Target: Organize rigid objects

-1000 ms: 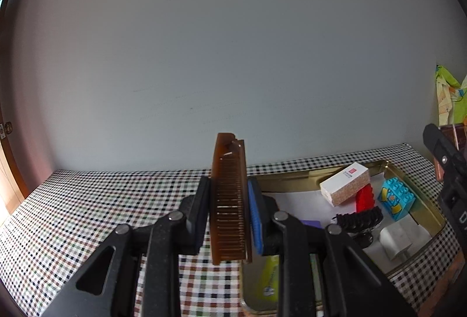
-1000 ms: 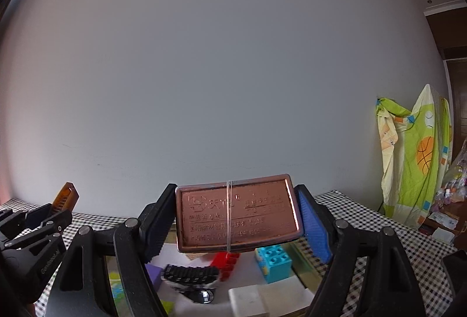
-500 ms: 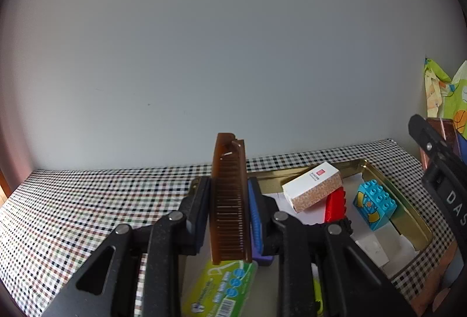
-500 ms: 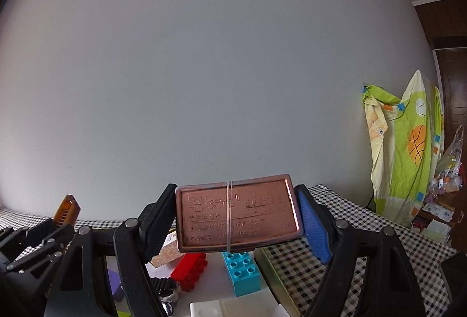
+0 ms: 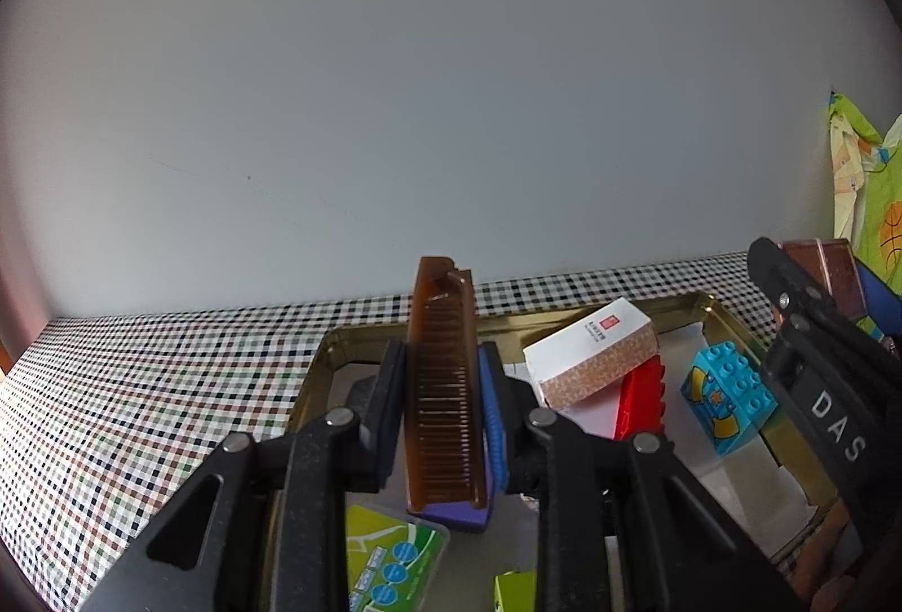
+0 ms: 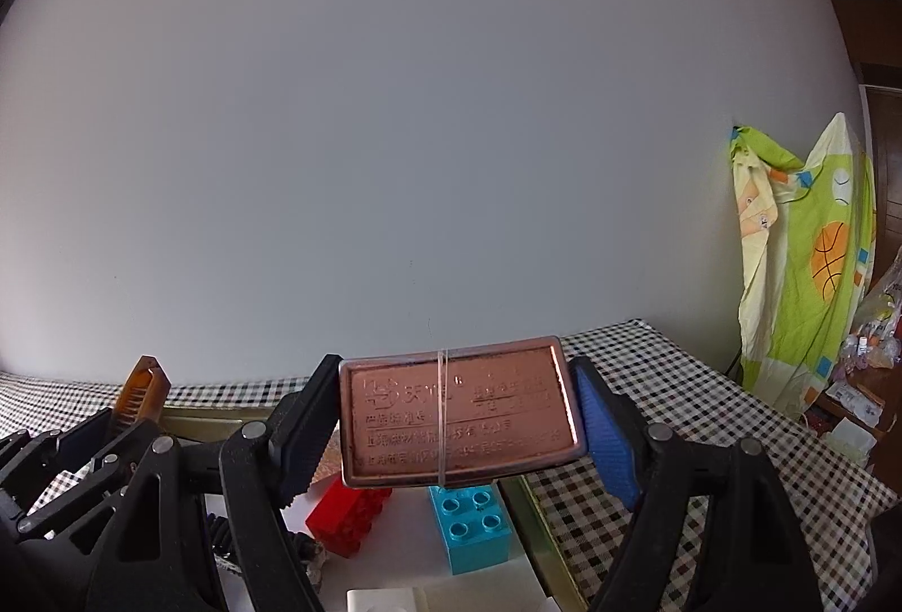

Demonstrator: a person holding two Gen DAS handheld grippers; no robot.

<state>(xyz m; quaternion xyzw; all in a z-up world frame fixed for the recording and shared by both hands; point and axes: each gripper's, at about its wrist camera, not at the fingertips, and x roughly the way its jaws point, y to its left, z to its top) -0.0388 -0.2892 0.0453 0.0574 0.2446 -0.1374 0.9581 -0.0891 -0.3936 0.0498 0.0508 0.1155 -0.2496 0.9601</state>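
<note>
My left gripper is shut on a brown comb, held upright above the left part of a gold metal tray. My right gripper is shut on a flat copper-coloured tin with embossed writing and a rubber band, held above the tray's right rim. The tray holds a white and brown box, a red brick, a blue brick, a purple block and a green card. The comb and left gripper show at the left of the right wrist view.
The tray sits on a checkered tablecloth against a plain grey wall. A green and yellow patterned cloth hangs at the right. Small clutter lies beyond the table's right edge. A black coiled item lies in the tray.
Both grippers have moved rightward over the tray, still holding their items. The left one now sits above the tray's left part; the right one has shifted towards the tray's right rim.
</note>
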